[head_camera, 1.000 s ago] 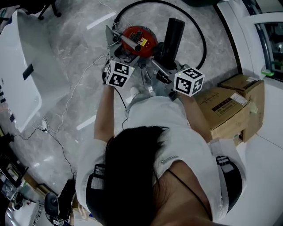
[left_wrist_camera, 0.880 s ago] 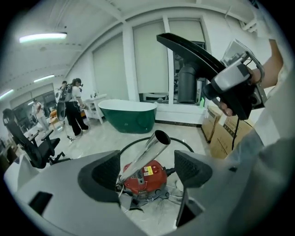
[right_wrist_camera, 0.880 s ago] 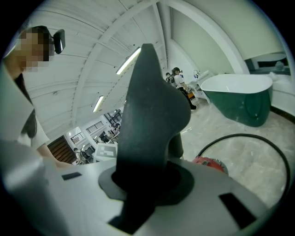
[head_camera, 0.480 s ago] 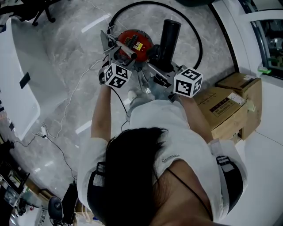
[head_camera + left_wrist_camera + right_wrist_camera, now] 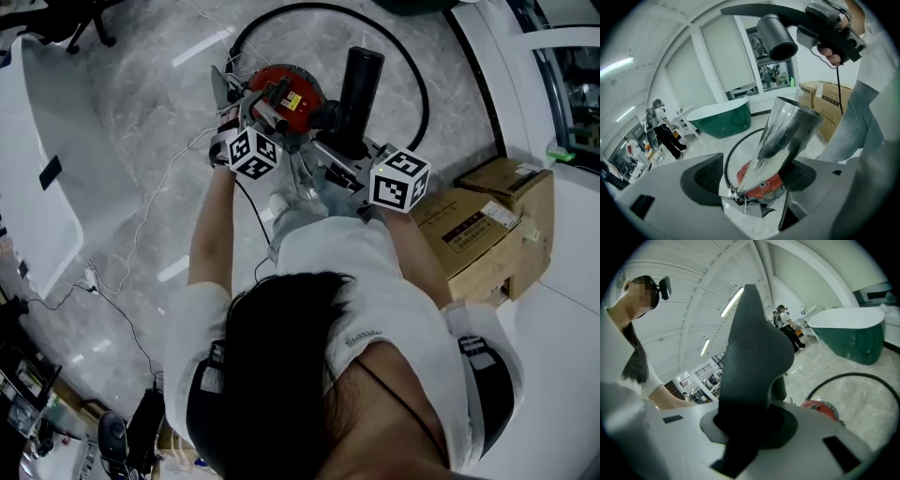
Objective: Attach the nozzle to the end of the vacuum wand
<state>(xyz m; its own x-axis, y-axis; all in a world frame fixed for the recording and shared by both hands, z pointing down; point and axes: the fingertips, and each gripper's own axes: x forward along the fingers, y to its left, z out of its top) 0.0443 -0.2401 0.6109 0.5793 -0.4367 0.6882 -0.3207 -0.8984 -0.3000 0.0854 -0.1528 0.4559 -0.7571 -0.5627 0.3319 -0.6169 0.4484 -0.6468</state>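
Left gripper view gives you the picture that matters. Your left gripper point(image 5: 761, 177) has its jaws pinching the narrow end of the clear nozzle point(image 5: 787, 133). The nozzle's wide mouth reaches up and away from the jaws, leaning toward the right jaw. The open round end of the wand point(image 5: 779, 41) hangs above and beyond that mouth, apart from it and not lined up with it.

The likely trouble is a crooked meeting. If you push while the nozzle leans off the wand's line, its rim may catch on the wand's edge and the nozzle may twist in the jaws. It could also slip out and fall toward the red vacuum point(image 5: 761, 183) below. Your right gripper point(image 5: 750, 430) has its jaws clamped on the wand's dark curved body, so I judge a hard push could swing the wand in that grip.

Right gripper view shows that clamp closely, but the wand fills the view ahead of the jaws and no nozzle shows. Head view shows both grippers over the vacuum and its looped hose point(image 5: 422, 75), but not the gap.
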